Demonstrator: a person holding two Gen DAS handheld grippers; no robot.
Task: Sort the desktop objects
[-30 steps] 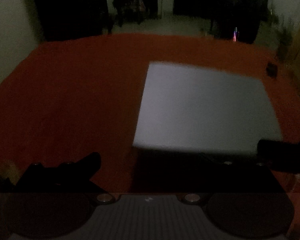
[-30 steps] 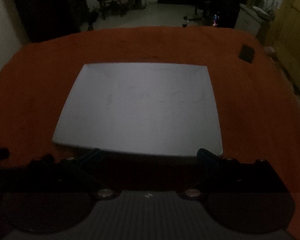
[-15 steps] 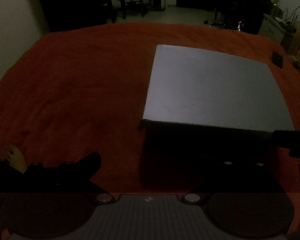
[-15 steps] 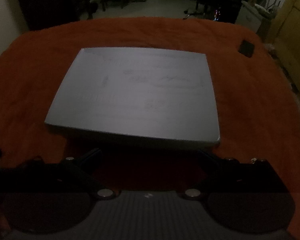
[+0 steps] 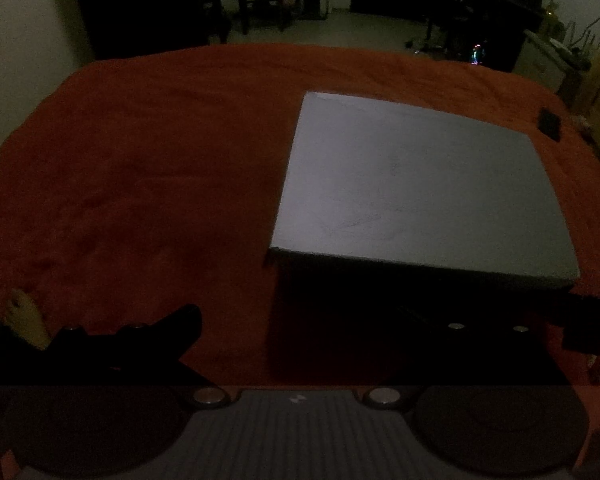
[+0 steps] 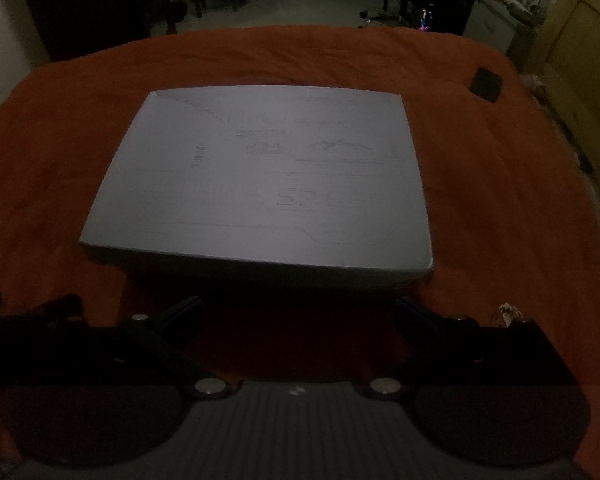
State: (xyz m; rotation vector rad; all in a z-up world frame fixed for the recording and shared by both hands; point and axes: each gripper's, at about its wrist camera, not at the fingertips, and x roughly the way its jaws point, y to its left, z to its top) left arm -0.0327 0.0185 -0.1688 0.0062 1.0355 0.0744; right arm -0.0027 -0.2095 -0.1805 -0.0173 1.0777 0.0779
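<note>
A: What is seen from the left wrist view?

B: The left gripper [image 5: 300, 320] is held low over the orange cloth [image 5: 140, 180], pointed forward and slightly downward. Only its left finger [image 5: 180, 324] can be made out; the right finger is lost in the dark shadow under the box, so it cannot be told whether the jaws are apart or together. Nothing is seen between them.

A: And the task's thing?

B: A flat grey box [image 5: 416, 188] is lying on the cloth ahead and to the right of the left gripper, its near edge just beyond the shadowed finger area. A small black object [image 5: 550, 124] is set on the cloth far ahead to the right, past the box's far corner.

A: What is shown in the right wrist view?

B: The right gripper [image 6: 298, 312] is held level and low, aimed squarely at the near side of the grey box [image 6: 268, 176]. Its fingers [image 6: 180, 316] are spread wide, with bare cloth [image 6: 500, 200] lying between them; nothing is clasped. The box's near edge is just ahead of the fingertips, not touched by them. Faint printing is visible on the lid. The small black object [image 6: 486, 85] is seen well ahead to the right, apart from the box
</note>
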